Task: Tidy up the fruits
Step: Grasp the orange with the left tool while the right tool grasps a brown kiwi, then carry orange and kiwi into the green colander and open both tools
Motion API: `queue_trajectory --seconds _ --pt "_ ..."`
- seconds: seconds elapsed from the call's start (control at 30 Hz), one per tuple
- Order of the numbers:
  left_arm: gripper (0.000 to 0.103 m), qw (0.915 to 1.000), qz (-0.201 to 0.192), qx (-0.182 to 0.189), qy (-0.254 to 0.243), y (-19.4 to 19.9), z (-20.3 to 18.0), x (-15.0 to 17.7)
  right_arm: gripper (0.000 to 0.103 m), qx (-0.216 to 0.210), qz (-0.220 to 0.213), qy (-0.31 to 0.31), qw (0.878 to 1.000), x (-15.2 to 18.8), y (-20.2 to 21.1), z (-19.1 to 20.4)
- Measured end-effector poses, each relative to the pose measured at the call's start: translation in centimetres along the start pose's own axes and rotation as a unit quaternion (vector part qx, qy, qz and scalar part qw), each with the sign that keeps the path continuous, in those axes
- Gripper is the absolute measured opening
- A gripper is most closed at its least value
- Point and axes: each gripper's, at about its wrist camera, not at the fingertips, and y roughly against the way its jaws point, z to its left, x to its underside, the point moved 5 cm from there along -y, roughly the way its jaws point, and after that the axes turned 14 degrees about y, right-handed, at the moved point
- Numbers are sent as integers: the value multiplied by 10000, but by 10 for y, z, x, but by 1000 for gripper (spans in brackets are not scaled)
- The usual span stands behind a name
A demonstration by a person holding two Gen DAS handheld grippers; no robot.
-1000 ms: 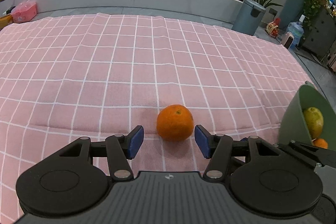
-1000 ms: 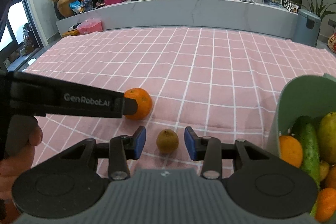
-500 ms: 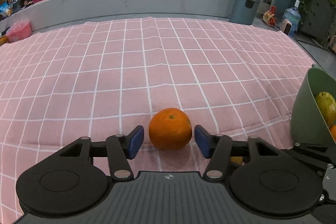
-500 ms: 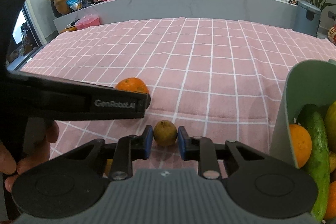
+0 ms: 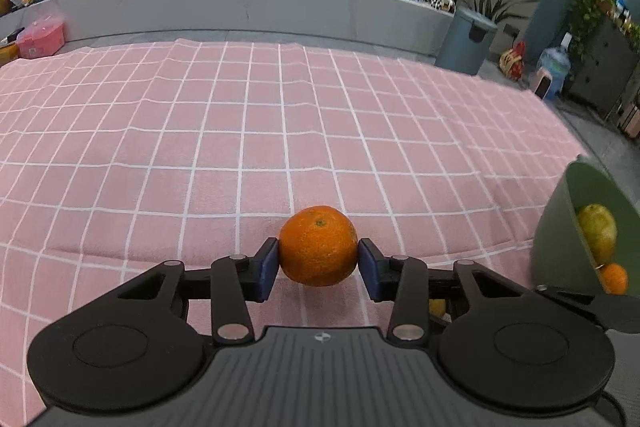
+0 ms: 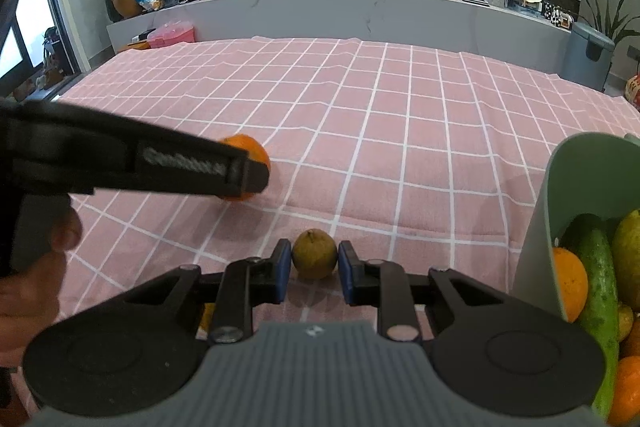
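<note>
Right now I have the left gripper [image 5: 318,263] straddling the orange [image 5: 318,245], which sits squarely between its jaws on the pink checked cloth [image 5: 240,131]; the jaws are closing, and both blue pads [image 5: 267,267] look to be touching the fruit's sides, the orange bulging forward past the tips. From the right wrist view I see the same orange [image 6: 256,153] half hidden behind the left gripper's dark finger, off to the left and ahead of my right jaws. My right gripper [image 6: 314,269] has its jaws drawn in tight on the small yellow-green fruit [image 6: 314,254], which is centred between the blue pads [image 6: 283,269] and pressed by both, its stem end pointing up and away from me. To the right of both sets of jaws stands the green basket [image 6: 560,195], near the right gripper and further from the left one. Inside it, I can make out a cucumber [image 6: 598,291], an orange fruit [image 6: 570,283] against the near wall, and a yellow-green fruit [image 6: 628,251] at the frame's edge. A hand [image 6: 36,267] grips the left tool's handle at the left of my right-wrist view.
</note>
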Motion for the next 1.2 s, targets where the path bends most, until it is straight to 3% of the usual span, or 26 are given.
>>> queue_trajectory --seconds 0.37,0.7,0.93,1.2 --pt "48 9994 -239 257 -11 61 -17 4 21 23 -219 70 9997 -10 54 3" --pt "48 9977 -338 558 -191 100 -65 12 21 253 -470 246 9983 -7 130 -20" --pt "48 9950 -187 870 -444 101 -110 25 21 540 -436 239 9973 8 173 -61" --pt "48 9909 169 1041 -838 80 -155 40 21 822 -49 104 9965 27 184 -113"
